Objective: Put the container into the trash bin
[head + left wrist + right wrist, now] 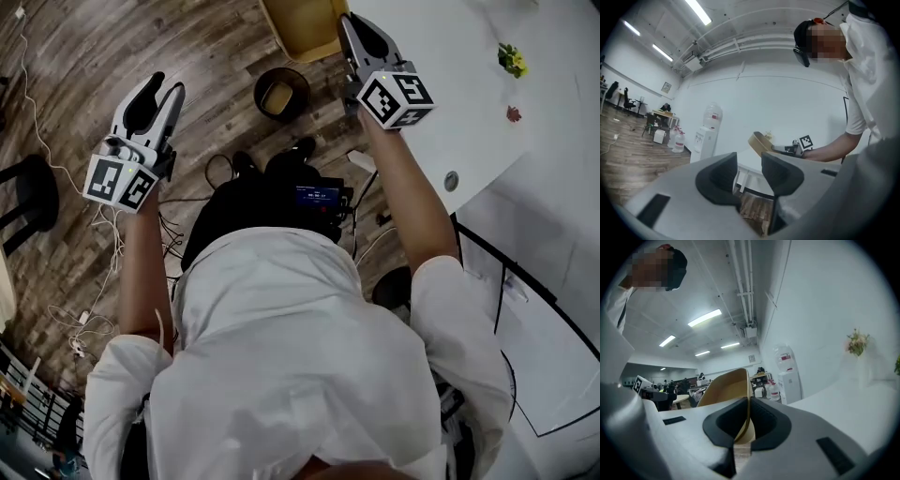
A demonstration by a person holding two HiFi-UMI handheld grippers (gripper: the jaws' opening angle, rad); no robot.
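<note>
A tan, shallow container [298, 26] hangs at the top of the head view, over the wooden floor beside the table edge. My right gripper [354, 26] is shut on its rim; in the right gripper view the thin wall of the container [725, 386] is pinched between the dark pads of that gripper [749, 422]. A small round dark trash bin [281, 94] stands on the floor just below and left of it, with something tan inside. My left gripper [157, 94] is held out over the floor to the bin's left, and its jaws [749, 172] stand open with nothing between them.
A white table [450, 84] fills the upper right, with a small flower sprig [511, 61] and a red leaf [514, 114] on it. Cables [84, 309] trail over the floor at left, near a black stool [28, 192]. A water dispenser [705, 136] stands by the wall.
</note>
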